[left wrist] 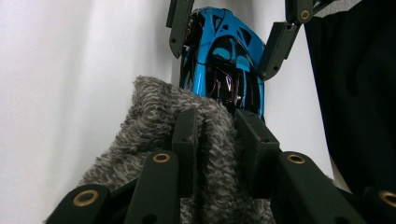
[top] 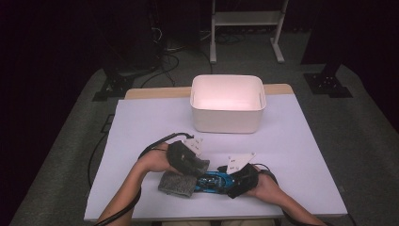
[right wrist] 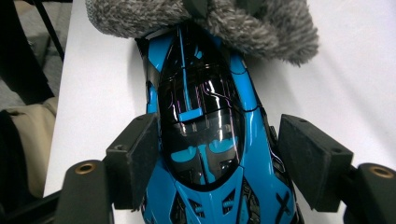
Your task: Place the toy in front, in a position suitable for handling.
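We are at the near edge of the bench point(top: 141, 122), with both hands working on a blue toy car point(top: 212, 181) that lies there on its wheels. Our left tongs point(top: 190, 170) are pinching a fold of a grey fuzzy cloth point(top: 177, 184): in the left gripper view the two pads press into the pile of the cloth point(left wrist: 154, 121), and its far end rests against one end of the car point(left wrist: 224, 60). Our right tongs point(top: 229, 182) straddle the car from the right side; in the right gripper view the left pad lies against the car's flank point(right wrist: 201, 140), while the right pad stands a little off it, with white bench showing in the gap, so we judge these tongs spread around the car rather than clamped on it. The step in hand looks to us like wiping the car with the cloth while the other tongs steady it. The next move calls for a firm hold on the car's sides so that it cannot roll, then a stroke of the cloth along the glossy roof. A white bin point(top: 227, 103) stands empty toward the far side, well apart. We can read no brand, label or writing; the car carries only black and blue patterning.
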### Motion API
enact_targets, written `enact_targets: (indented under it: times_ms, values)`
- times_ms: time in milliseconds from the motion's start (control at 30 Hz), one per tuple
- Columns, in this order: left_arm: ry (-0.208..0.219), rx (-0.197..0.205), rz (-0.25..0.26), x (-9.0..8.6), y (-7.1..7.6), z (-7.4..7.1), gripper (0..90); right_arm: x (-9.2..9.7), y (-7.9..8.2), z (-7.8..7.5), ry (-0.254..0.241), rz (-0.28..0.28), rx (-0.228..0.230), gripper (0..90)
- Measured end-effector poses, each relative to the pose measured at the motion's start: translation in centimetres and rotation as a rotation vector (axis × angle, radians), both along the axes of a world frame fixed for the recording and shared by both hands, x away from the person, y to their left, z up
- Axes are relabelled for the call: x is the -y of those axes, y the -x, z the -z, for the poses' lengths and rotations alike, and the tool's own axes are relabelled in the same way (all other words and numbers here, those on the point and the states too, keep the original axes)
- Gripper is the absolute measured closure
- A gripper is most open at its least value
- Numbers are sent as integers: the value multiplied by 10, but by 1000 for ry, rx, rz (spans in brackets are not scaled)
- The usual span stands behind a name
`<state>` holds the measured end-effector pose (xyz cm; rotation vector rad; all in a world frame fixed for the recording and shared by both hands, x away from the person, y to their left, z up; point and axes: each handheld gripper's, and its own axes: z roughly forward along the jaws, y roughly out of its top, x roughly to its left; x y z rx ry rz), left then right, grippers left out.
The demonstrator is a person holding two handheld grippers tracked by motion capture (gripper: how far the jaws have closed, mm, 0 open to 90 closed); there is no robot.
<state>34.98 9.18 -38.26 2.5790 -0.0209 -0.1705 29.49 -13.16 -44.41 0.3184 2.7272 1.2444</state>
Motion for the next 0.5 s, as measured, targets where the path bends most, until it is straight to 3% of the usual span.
enact_targets:
  times_ms: [233, 500]
  values:
    - [-27, -53, 28, 2, 9, 5, 715, 0, 4, -1, 5, 4, 21, 297]
    - [9, -17, 6, -4, 3, -2, 714, 0, 6, -2, 12, -1, 48, 302]
